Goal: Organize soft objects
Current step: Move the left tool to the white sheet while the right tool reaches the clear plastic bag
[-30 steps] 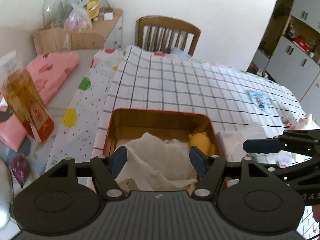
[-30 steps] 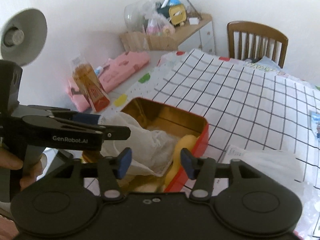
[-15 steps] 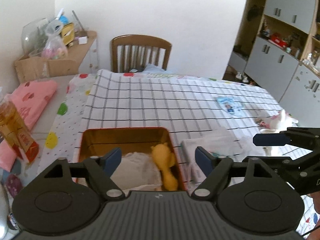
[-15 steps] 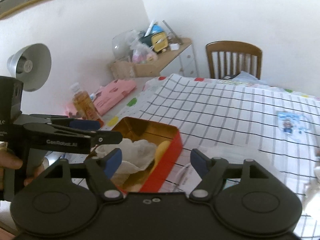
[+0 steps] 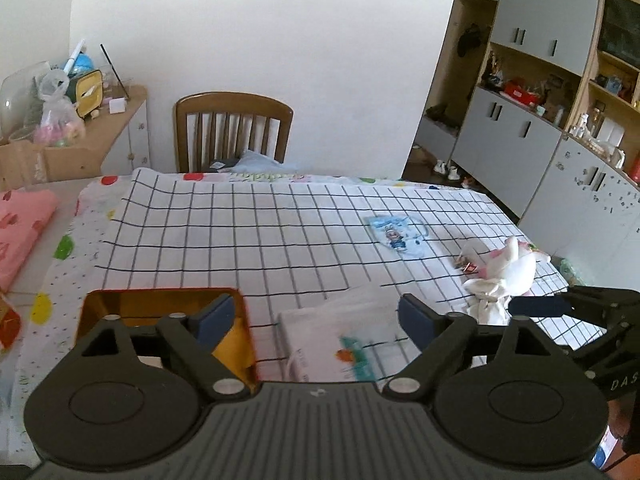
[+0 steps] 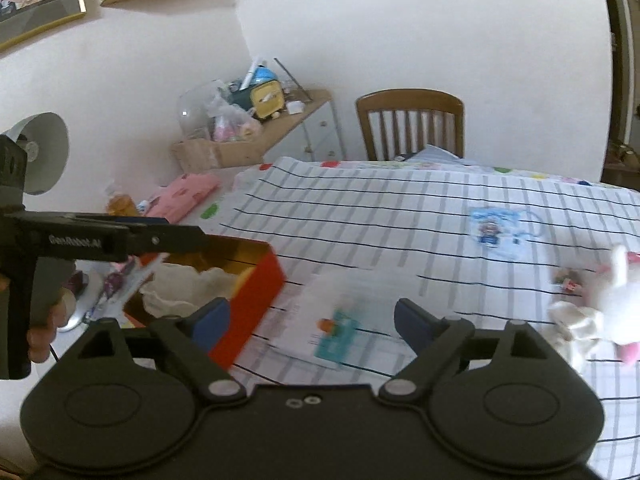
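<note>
A red tin with a gold inside [image 5: 164, 304] [image 6: 260, 280] sits at the near left of the checked tablecloth. It holds a white cloth [image 6: 184, 284] and a yellow soft toy [image 6: 244, 278]. A clear packet with a white folded item [image 5: 340, 340] [image 6: 352, 316] lies right of the tin. A white and pink plush toy [image 5: 508, 272] [image 6: 600, 312] lies at the right. A blue packet [image 5: 398, 234] [image 6: 496, 232] lies further back. My left gripper [image 5: 316, 316] is open and empty above the tin's edge and packet. My right gripper [image 6: 312, 316] is open and empty above the packet.
A wooden chair [image 5: 234, 132] stands at the table's far edge. A cluttered side cabinet [image 5: 80, 128] and a pink folded cloth [image 5: 20, 232] are at the left. Grey cupboards [image 5: 540, 140] line the right wall. A juice bottle [image 6: 120, 202] stands left of the tin.
Both grippers have opened wider, pulled back from the tin and swung right. The white cloth and yellow toy stay in the tin. The plush toy has come into view.
</note>
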### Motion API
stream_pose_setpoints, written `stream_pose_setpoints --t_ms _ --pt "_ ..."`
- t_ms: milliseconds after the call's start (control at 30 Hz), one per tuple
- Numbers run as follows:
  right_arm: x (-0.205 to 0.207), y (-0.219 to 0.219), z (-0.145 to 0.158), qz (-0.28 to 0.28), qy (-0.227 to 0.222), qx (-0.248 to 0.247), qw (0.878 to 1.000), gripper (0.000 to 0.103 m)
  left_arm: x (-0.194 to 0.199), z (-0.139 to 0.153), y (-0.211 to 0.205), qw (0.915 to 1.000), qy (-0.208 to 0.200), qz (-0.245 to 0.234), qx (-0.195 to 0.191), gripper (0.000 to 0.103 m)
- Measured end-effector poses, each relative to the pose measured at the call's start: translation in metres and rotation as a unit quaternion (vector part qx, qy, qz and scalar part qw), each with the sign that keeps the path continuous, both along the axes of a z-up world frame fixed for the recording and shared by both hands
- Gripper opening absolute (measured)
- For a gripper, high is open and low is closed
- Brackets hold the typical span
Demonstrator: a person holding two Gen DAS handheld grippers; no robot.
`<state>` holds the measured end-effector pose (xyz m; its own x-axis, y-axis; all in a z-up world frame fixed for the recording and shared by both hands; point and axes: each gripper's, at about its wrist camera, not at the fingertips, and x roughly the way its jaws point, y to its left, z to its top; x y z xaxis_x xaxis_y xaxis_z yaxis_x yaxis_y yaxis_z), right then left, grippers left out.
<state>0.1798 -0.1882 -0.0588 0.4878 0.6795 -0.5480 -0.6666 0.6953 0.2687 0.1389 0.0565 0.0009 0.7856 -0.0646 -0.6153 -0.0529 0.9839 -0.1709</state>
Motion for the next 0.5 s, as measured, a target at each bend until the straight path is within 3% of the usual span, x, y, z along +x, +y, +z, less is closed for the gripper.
stream_pose_setpoints --t_ms 33,300,500 --pt "0.002 -0.005 -0.001 -0.002 -0.002 -0.003 1.0 0.091 0.003 0.0 -0.005 1.0 -0.001 0.001 0.0 0.101" --pt "0.018 -0.045 -0.017 -0.008 -0.012 -0.028 0.999 0.093 0.032 -0.014 -0.033 0.9997 0.005 0.011 -0.023 0.101" --pt "0.033 -0.056 -0.033 0.011 -0.017 -0.059 0.998 0.093 0.061 -0.03 -0.05 0.9996 0.021 0.01 -0.017 0.101"
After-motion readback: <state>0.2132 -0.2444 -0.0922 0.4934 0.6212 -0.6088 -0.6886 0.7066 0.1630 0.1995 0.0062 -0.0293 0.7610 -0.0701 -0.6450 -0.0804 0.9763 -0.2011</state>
